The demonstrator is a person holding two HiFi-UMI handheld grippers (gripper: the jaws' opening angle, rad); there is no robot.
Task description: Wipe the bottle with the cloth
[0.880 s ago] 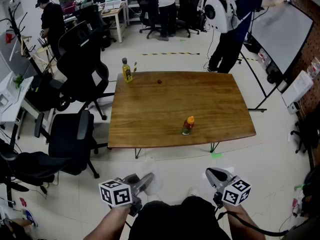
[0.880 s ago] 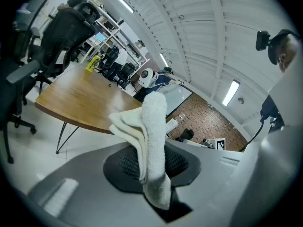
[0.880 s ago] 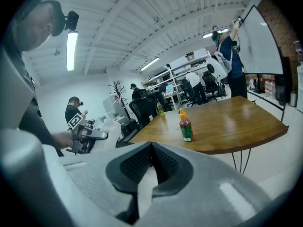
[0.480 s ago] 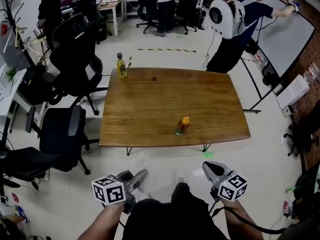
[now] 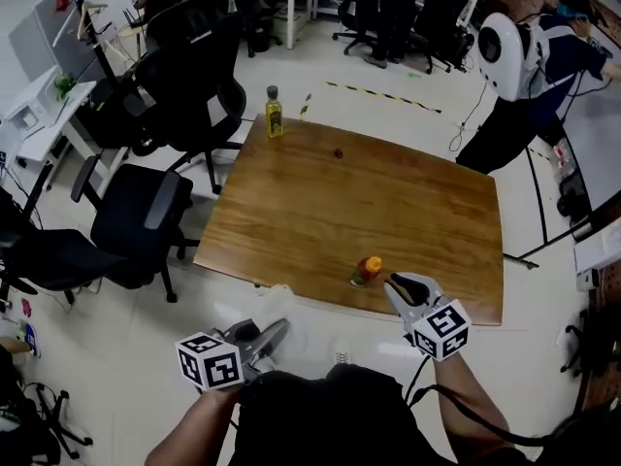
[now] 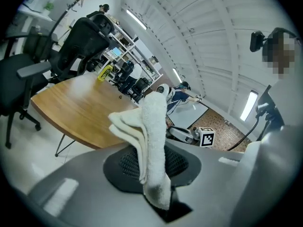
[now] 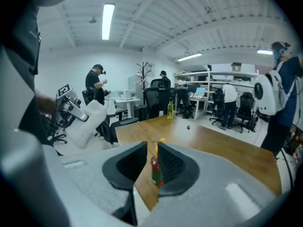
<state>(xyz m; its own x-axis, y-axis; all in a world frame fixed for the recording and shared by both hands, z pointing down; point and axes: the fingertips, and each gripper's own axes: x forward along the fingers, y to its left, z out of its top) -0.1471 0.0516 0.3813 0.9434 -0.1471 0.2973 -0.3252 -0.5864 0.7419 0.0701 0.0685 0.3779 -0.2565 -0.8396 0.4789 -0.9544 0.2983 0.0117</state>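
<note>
left gripper point(image 5: 275, 332) clamped on cloth point(image 6: 150, 136), right gripper point(image 5: 394, 282) slightly open, empty, near bottle point(image 5: 366, 271)

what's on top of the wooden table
An orange-capped bottle near the front edge, a yellow bottle at the far left corner, a tiny dark object. The right gripper hides a patch of the front edge.

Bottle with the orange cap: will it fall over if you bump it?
Probably yes: the bottle stands upright, tall and narrow, so a high knock could tip it. It looks round, so it might then roll, and the edge of the table is close.
</note>
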